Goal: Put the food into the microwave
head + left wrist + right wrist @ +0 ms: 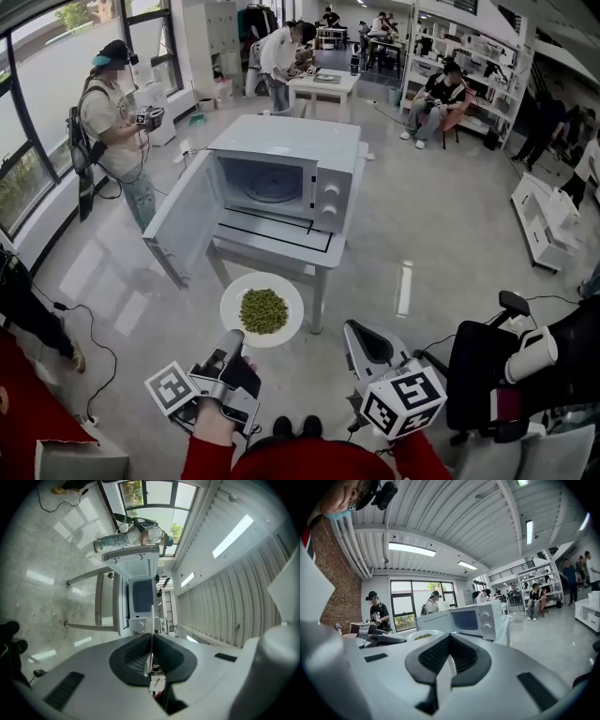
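**Plate of beans held out short of the open microwave**

Head view: the left tongs (232,336) pinch the near rim of a round white plate (281,286), which hangs level in the air, probably so that the heap of small green beans (264,311) stays put. Ahead, on a small white worktop (272,246), stands the white box-shaped microwave (323,150). Its hinged door (183,225) is swung wide to the left, so the cavity is free to take the plate. The right tongs (356,330) hang apart, low on the right.

Left gripper view: the pads are pressed onto the plate's thin edge, seen edge-on, with the microwave beyond.

Right gripper view: the jaws lie pressed together on nothing, idle; plate and microwave show ahead
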Demonstrator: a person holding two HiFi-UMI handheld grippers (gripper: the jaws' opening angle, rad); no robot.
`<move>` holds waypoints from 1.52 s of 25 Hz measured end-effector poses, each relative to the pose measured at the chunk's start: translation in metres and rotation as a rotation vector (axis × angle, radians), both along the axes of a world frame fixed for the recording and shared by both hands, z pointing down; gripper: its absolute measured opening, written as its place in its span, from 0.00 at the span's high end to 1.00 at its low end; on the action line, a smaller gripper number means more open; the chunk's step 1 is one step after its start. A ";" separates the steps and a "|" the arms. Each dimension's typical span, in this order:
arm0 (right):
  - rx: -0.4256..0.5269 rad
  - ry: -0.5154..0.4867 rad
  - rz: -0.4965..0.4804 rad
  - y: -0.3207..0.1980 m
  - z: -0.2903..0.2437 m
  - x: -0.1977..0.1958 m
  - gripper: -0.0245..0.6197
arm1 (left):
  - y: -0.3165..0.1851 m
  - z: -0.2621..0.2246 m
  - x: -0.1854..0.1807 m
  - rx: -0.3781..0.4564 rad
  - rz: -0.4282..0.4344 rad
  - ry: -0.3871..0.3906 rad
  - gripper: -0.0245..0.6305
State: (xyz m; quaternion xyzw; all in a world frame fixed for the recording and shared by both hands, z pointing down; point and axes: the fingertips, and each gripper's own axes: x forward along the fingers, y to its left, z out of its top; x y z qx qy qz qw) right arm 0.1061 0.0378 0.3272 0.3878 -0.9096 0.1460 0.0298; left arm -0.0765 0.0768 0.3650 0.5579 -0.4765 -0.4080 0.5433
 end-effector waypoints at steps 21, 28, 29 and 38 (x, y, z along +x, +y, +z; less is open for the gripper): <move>-0.026 -0.033 -0.059 -0.021 0.010 0.015 0.94 | -0.028 -0.004 0.015 0.026 -0.039 -0.045 0.93; -0.013 -0.034 -0.077 -0.051 0.001 -0.003 0.94 | -0.060 -0.008 0.002 0.031 -0.062 -0.057 0.93; -0.009 -0.031 -0.080 -0.055 0.000 -0.007 0.94 | -0.066 -0.009 0.000 0.033 -0.063 -0.054 0.93; -0.048 0.008 -0.073 -0.101 0.007 -0.032 0.94 | -0.127 -0.006 -0.013 0.032 -0.032 -0.010 0.93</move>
